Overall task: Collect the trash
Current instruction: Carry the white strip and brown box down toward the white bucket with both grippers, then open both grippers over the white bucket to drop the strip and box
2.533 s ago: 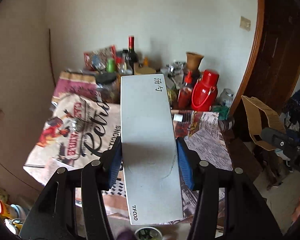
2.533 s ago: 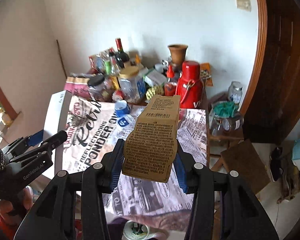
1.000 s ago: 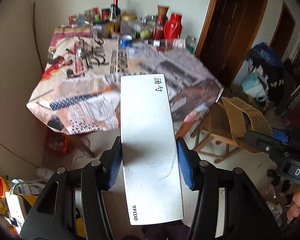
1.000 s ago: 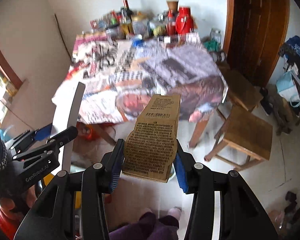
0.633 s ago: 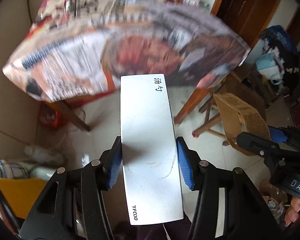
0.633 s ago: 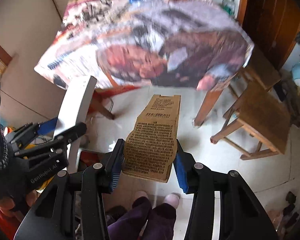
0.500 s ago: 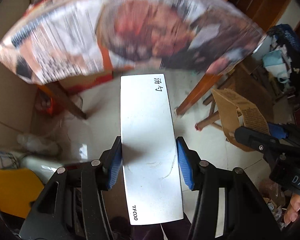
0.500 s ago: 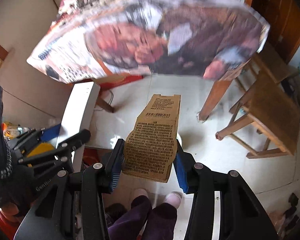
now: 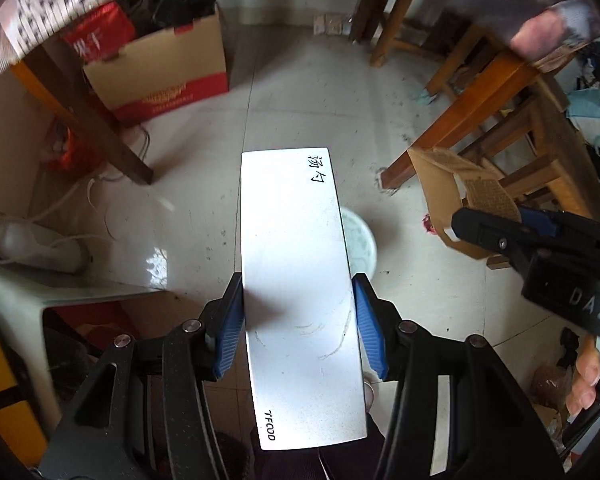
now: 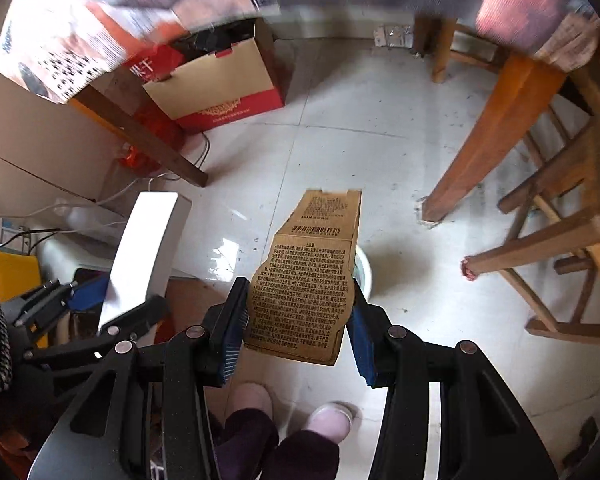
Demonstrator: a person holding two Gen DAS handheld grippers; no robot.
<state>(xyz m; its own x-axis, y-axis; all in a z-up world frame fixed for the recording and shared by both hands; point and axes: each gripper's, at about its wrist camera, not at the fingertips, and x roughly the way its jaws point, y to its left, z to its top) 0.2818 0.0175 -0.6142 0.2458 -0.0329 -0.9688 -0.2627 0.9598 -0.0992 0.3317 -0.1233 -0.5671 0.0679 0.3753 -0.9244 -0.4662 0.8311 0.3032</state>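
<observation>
The table (image 10: 496,128) fills the top of both views, its patterned cloth blurred and its wooden legs standing on the pale tiled floor (image 10: 340,128), with a wooden stool (image 10: 560,240) at the right and a red and tan cardboard box (image 10: 216,84) under the table; crowding these is the widest risk, since a long item swung low could knock a leg and twist in its grip. The left gripper (image 9: 300,324) pinches a long white flat box (image 9: 296,264) across its width, blue pads on its two long edges, and most of its length sticks out ahead, so a bump at the far end would lever it loose. The right gripper (image 10: 298,320) is clamped on a crumpled brown paper packet (image 10: 308,280) printed with text and a barcode; the paper is soft, so it could slide out or tear rather than drop cleanly. Below both items, partly hidden behind them, sits a small pale round container (image 9: 360,240) on the floor, probably the bin; its mouth looks narrow against the white box, so that piece may land across the rim or tip it over. The person's slippered feet (image 10: 292,412) stand just beside that spot, where a dropped item could end up underfoot.
</observation>
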